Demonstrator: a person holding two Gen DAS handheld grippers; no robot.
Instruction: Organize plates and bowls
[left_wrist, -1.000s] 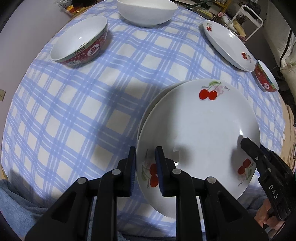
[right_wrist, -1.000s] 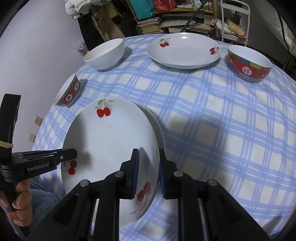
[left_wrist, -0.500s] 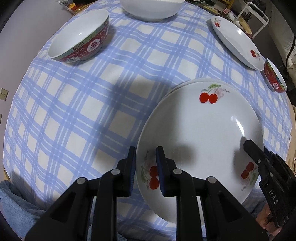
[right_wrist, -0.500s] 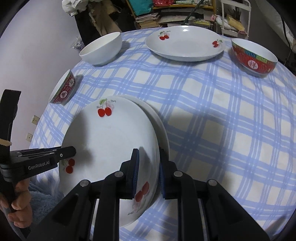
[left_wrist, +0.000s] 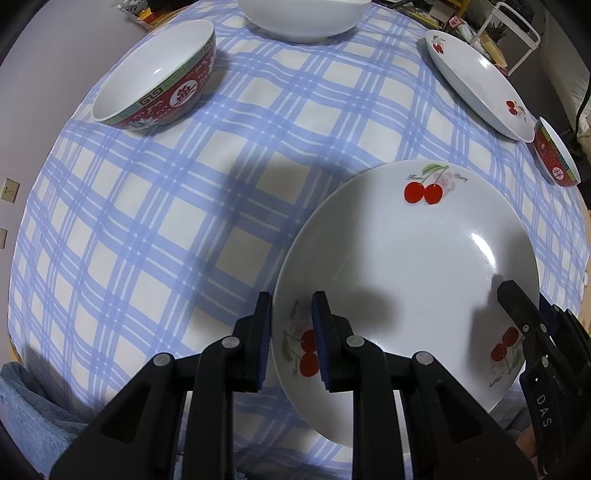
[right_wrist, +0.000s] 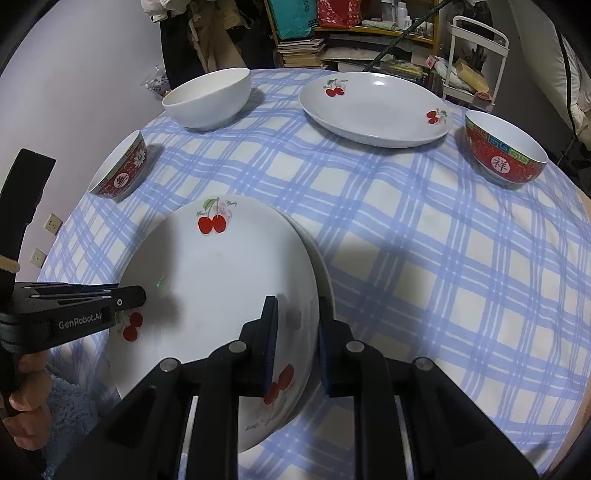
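A white cherry plate (left_wrist: 406, 258) (right_wrist: 221, 280) is held over a second plate (right_wrist: 327, 273) lying on the blue checked tablecloth. My left gripper (left_wrist: 291, 332) is shut on its left rim. My right gripper (right_wrist: 295, 332) is shut on its right rim and shows at the right edge of the left wrist view (left_wrist: 524, 317). The lower plate shows only as a thin rim in the right wrist view. Another cherry plate (right_wrist: 373, 107) (left_wrist: 476, 81) lies at the far side.
A white bowl (right_wrist: 208, 98) (left_wrist: 303, 14) stands at the back. A red patterned bowl (left_wrist: 159, 88) (right_wrist: 122, 170) stands at the left, another (right_wrist: 504, 151) (left_wrist: 556, 155) at the right. Shelves and clutter stand behind the table (right_wrist: 424, 258).
The held plate has moved down and over the lower plate, so the lower plate's rim is now nearly covered. Both grippers kept their hold.
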